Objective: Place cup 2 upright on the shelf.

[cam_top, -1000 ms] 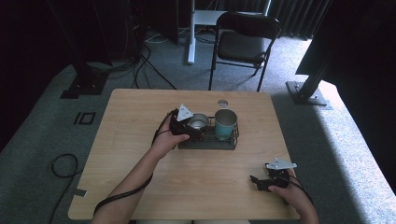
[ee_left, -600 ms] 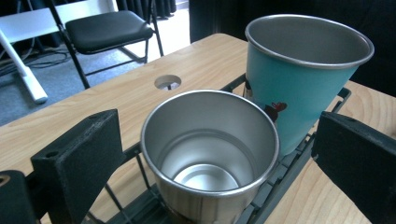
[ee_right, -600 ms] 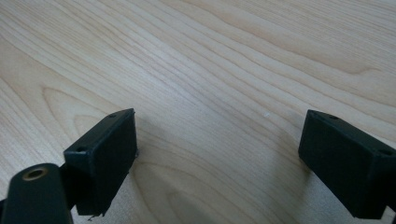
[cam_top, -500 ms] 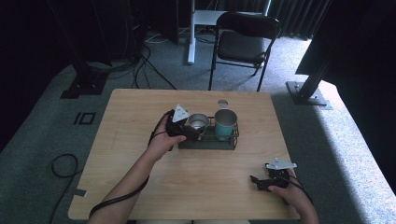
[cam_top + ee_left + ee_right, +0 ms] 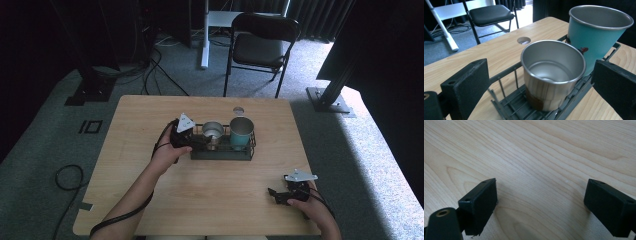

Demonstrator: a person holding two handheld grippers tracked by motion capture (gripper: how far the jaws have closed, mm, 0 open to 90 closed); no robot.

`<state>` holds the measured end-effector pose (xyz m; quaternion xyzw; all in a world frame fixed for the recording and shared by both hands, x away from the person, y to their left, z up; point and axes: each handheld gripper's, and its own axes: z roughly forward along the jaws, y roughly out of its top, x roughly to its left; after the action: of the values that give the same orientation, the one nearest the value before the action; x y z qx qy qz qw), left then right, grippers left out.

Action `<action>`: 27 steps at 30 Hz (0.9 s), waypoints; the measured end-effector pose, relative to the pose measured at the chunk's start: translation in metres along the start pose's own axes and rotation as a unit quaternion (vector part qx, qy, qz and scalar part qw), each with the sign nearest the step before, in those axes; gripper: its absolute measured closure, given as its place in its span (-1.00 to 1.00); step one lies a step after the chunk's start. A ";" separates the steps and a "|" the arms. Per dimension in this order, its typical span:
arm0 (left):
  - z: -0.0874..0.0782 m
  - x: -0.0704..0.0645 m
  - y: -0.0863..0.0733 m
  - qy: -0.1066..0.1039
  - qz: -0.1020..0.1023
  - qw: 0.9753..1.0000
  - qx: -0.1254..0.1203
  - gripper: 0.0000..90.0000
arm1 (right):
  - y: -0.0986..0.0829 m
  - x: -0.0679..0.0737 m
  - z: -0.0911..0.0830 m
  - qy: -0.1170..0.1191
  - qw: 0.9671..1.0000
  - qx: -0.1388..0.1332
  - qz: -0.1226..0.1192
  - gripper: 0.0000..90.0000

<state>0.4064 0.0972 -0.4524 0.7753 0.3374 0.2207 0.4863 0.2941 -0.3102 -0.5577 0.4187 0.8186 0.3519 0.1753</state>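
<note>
Overhead view; two close gripper views

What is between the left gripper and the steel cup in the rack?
Only the end wall of the wire rack. In the left gripper view, the open left gripper straddles the steel cup, with the rack's thin wires crossing the gap before it.

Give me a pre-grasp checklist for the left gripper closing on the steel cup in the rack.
1. Left gripper jaws open: ok.
2. Steel cup between the jaws: ok.
3. Steel cup upright in the wire rack: ok.
4. Teal cup apart from the steel cup: cannot tell, they stand very close.
5. Right gripper away from the rack, jaws open over the table: ok.
</note>
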 end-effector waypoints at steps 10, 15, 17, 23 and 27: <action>-0.012 0.009 -0.008 0.012 -0.002 1.000 0.005 -0.94 | 0.000 0.000 0.000 0.000 1.000 0.000 0.000 -0.75; -0.017 0.012 -0.015 0.017 -0.006 1.000 0.007 -0.94 | 0.000 0.000 0.000 0.000 1.000 0.000 0.000 -0.75; -0.019 0.013 -0.017 0.019 -0.006 1.000 0.009 -0.94 | 0.000 0.000 0.000 0.000 1.000 0.000 0.000 -0.75; -0.026 0.017 -0.024 0.025 -0.012 1.000 0.012 -0.94 | 0.000 0.000 0.000 0.000 1.000 0.000 0.000 -0.75; -0.033 0.019 -0.029 0.032 -0.015 0.999 0.012 -0.94 | 0.000 0.000 0.000 0.000 1.000 0.000 0.000 -0.75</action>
<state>0.3889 0.1398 -0.4642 0.7684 0.3670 0.2337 0.4694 0.2941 -0.3102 -0.5577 0.4188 0.8185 0.3519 0.1753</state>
